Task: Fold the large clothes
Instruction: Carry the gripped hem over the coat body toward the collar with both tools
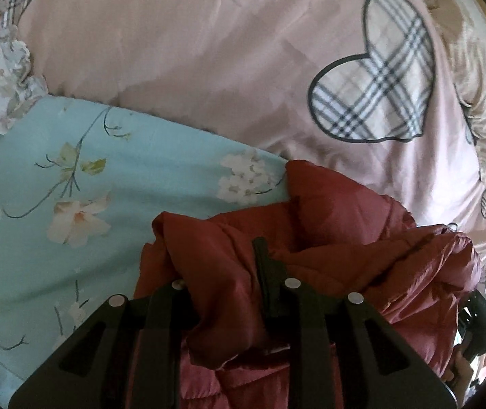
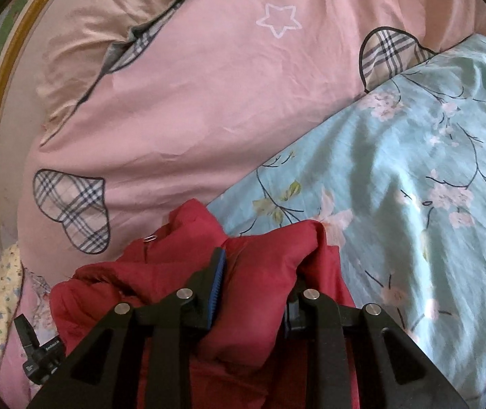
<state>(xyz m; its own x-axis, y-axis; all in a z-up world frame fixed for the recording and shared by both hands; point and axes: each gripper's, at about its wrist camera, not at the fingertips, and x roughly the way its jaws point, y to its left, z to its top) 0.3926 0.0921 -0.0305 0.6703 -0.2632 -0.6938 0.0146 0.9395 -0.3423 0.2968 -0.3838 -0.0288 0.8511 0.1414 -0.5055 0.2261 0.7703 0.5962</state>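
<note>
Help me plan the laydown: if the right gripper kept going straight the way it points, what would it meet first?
The right gripper is clamped on the red jacket. Straight ahead, it would probably carry that bunch down onto the blue floral sheet, near its edge with the pink duvet; depth is unclear.

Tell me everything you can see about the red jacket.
The red jacket is a puffy, quilted garment of smooth, slightly shiny fabric, bunched in folds, not spread flat. A small metal ring shows near one edge. The left gripper and right gripper each pinch a fold of it. It hangs over the blue floral sheet and pink duvet.
</note>
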